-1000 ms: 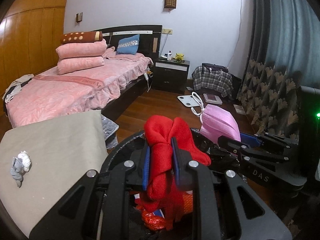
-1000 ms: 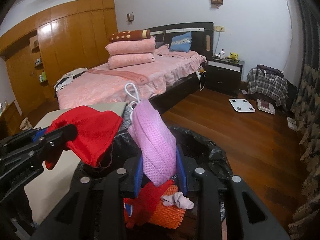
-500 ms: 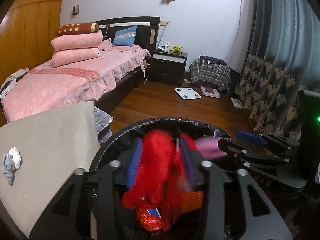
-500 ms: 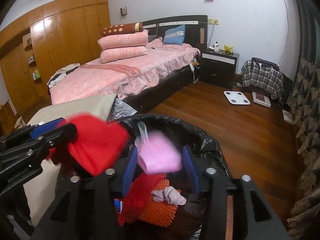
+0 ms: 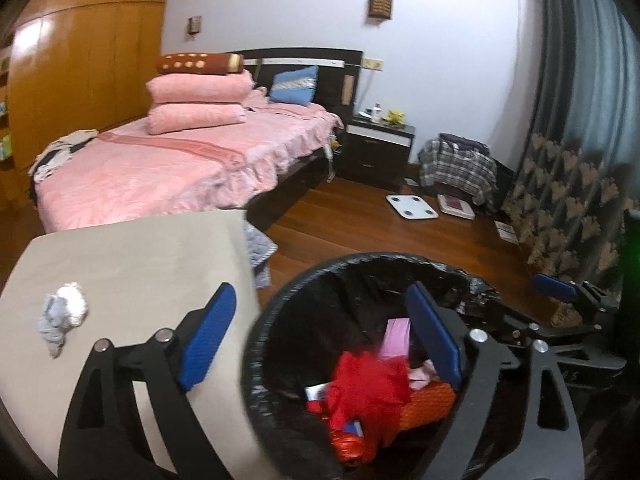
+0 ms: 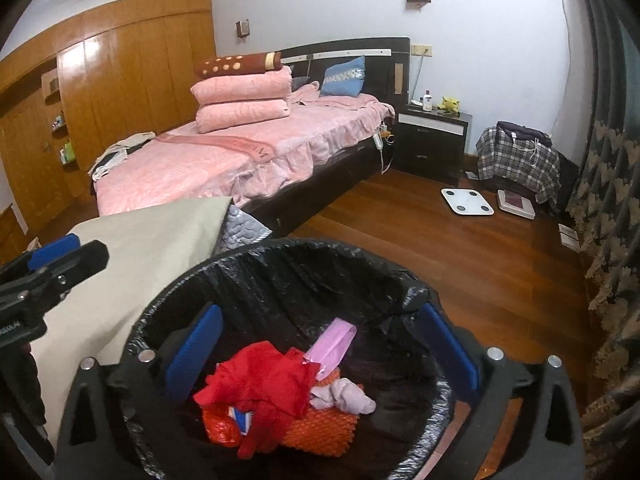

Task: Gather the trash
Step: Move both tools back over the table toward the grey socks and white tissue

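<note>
While both grippers hang over the trash bin (image 6: 280, 264), their jaws are spreading with nothing between them.

Left wrist view: the left gripper (image 5: 324, 336) straddles the bin's near rim; a red cloth (image 5: 368, 384) and pink face mask (image 5: 396, 336) lie inside the bin, and a crumpled tissue (image 5: 64, 316) sits on the table (image 5: 140, 264) beside it.
Right wrist view: the right gripper (image 6: 320, 348) gapes above the bin, cloth and mask resting on an orange mesh (image 6: 320, 432).
</note>
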